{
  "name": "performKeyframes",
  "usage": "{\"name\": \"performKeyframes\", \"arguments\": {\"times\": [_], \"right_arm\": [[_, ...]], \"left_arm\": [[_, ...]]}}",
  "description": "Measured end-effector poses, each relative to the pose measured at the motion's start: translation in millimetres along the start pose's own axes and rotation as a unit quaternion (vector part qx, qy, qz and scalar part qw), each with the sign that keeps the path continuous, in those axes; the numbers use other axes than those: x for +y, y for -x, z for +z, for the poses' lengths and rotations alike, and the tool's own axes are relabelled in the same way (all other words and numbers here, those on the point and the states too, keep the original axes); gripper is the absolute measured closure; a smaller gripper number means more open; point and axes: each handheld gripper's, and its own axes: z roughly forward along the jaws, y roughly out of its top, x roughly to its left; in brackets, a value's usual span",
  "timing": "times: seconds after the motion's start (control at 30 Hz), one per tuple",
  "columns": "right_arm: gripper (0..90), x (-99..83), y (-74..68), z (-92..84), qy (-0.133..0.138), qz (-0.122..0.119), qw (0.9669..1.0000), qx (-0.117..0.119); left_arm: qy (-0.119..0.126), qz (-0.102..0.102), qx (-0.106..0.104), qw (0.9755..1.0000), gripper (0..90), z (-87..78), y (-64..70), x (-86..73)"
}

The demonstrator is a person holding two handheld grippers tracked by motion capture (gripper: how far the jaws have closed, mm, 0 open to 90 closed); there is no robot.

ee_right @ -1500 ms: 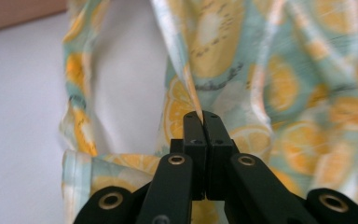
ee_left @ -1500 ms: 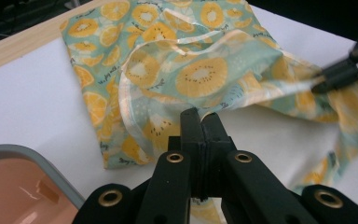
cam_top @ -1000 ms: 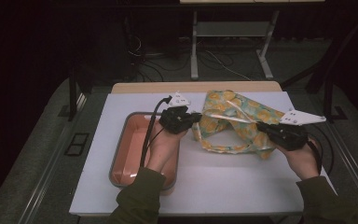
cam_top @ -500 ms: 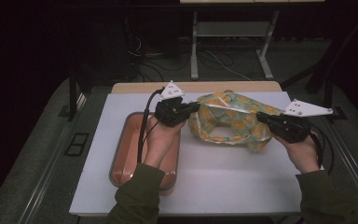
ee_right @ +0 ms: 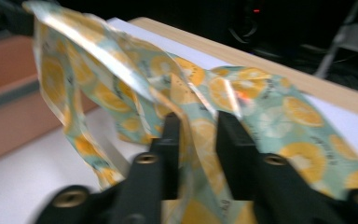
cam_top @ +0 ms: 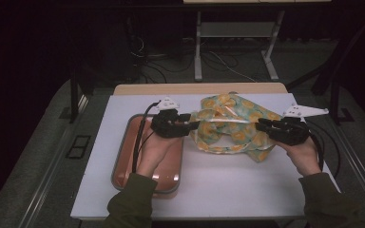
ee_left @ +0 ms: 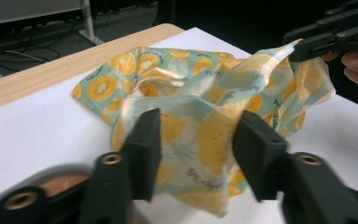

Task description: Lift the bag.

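A teal cloth [cam_top: 228, 124] printed with orange citrus slices lies bunched on the white table top [cam_top: 228, 185]. My left gripper [cam_top: 193, 125] is at its left end and my right gripper [cam_top: 260, 125] at its right end. In the left gripper view the jaws of the left gripper [ee_left: 198, 149] have just been opening and stand wide, with a fold of the cloth [ee_left: 168, 79] hanging loose between them. The right gripper [ee_right: 198, 140] has also just been opening. Its jaws stand a little apart with the cloth [ee_right: 270, 107] running through the gap.
A brown tray [cam_top: 123, 161] with a grey rim sits on the table under my left hand and reaches the table's front left. Behind the white top a wooden strip [cam_top: 199, 88] marks the far edge. Dark floor, cables and metal table legs [cam_top: 198, 52] lie beyond.
Both grippers have come down slightly since half a second ago. The cloth edge that was stretched between them now sags onto the table.
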Motion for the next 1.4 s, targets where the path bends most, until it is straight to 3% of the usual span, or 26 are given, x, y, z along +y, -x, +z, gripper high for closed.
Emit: {"name": "performKeyframes", "arguments": {"times": [0.07,0.2,0.27,0.37,0.53,0.77,0.97,1.1,1.4], "right_arm": [[59.4,-0.7,1.2,-3.5,0.003,0.019,0.9996,0.021],[46.1,-1.7,-2.2,-12.8,0.01,0.027,0.9976,0.063],[38.4,-2.7,-6.9,-17.1,0.01,0.025,0.9967,0.077],[29.3,-6.5,-14.3,-22.0,0.005,0.014,0.9968,0.079],[19.6,-18.1,-21.7,-28.3,0.009,0.005,0.9967,0.081],[16.0,-34.7,-26.5,-33.2,0.004,-0.008,0.9972,0.075],[13.6,-47.6,-22.2,-35.6,0.001,-0.009,0.9979,0.065],[13.5,-55.6,-20.2,-36.2,-0.004,-0.009,0.998,0.062],[13.5,-60.2,-22.5,-33.2,-0.01,-0.011,0.9979,0.063]], "left_arm": [[-0.001,0.002,-0.011,0.9999,39.2,-7.8,-0.2,-4.9],[-0.003,0.006,-0.036,0.9993,26.5,-23.0,1.8,-14.3],[-0.006,0.012,-0.038,0.9992,21.8,-31.2,3.2,-19.9],[0.0,0.008,-0.039,0.9992,16.4,-44.3,2.5,-29.6],[0.007,0.012,-0.018,0.9997,12.3,-64.4,1.0,-45.5],[0.016,0.019,-0.013,0.9996,0.0,-87.9,-0.6,-65.4],[0.029,0.013,-0.016,0.9994,0.0,-105.8,-4.0,-81.2],[0.056,0.011,-0.022,0.9982,0.0,-117.1,-7.4,-87.1],[0.052,0.011,-0.022,0.9983,0.0,-123.2,-9.2,-87.9]]}}
